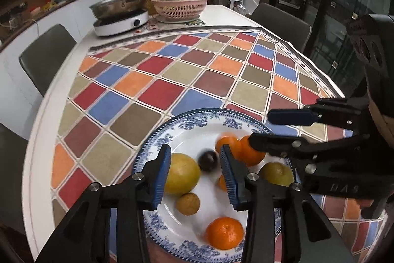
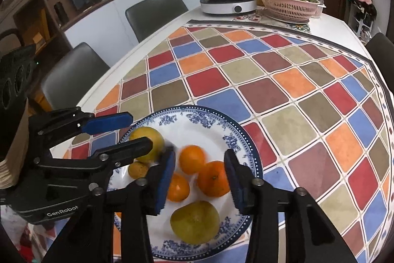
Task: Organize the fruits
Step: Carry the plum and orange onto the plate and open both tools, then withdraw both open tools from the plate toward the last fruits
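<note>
The blue-and-white plate sits near the front edge of the worktop, on a checkered cloth that covers most of the surface. Beyond the plate, the cloth runs bare toward the far edge, leaving wide open room in the middle. At the far end stand a steel pan on a white cooker and a pink colander of greens. A strip of white worktop shows along the left edge, with grey chairs just outside it.

The left hand-held gripper hangs over the left half of the plate with its jaws parted and nothing pressed between the blue pads. A dark round fruit, blurred, lies in the gap between them; a large yellow fruit lies just outside the left pad, a small brown fruit and a mandarin lie nearer the front rim.

The right hand-held gripper hangs over the right half of the plate, also open and holding nothing. Two mandarins lie between its pads, a third is just beside the left pad, and a yellow-green fruit lies nearer the plate's front rim. Both grippers are near each other, side by side above the plate.
</note>
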A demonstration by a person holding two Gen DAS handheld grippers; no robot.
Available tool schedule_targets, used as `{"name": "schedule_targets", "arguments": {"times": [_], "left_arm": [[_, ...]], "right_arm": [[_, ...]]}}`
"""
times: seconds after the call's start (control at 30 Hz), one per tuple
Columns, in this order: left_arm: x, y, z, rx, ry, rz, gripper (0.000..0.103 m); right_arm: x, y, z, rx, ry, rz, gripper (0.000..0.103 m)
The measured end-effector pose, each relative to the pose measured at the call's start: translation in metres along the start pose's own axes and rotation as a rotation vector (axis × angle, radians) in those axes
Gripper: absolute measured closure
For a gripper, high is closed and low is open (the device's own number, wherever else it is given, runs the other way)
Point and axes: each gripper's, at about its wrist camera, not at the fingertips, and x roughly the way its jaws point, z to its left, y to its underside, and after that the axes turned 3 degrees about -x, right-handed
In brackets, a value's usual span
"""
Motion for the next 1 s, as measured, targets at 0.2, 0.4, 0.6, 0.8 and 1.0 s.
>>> {"name": "schedule_targets", "arguments": {"times": [0.2,0.4,0.6,0.8,1.0], "left_arm": [[-0.027,0.011,-0.007,0.002,-0.041,-0.042,0.063],[-0.06,0.02,-0.017,-0.009,-0.069,-0.09,0.062],[-0.09,0.036,-0.029,-0.016,-0.089,-0.122,0.06],[-0.12,0.051,-0.044,-0.009,-0.081,-0.161,0.057],[-0.142,0.066,-0.057,-0.01,-0.086,-0.188,0.054]], "right_arm": [[-0.02,0.009,0.004,-0.015,0.052,-0.035,0.06],[-0.055,0.021,0.019,-0.041,0.08,-0.091,0.06],[-0.088,0.035,0.033,-0.057,0.102,-0.15,0.06],[-0.116,0.053,0.045,-0.061,0.105,-0.186,0.06],[-0.137,0.07,0.053,-0.054,0.106,-0.216,0.06]]}}
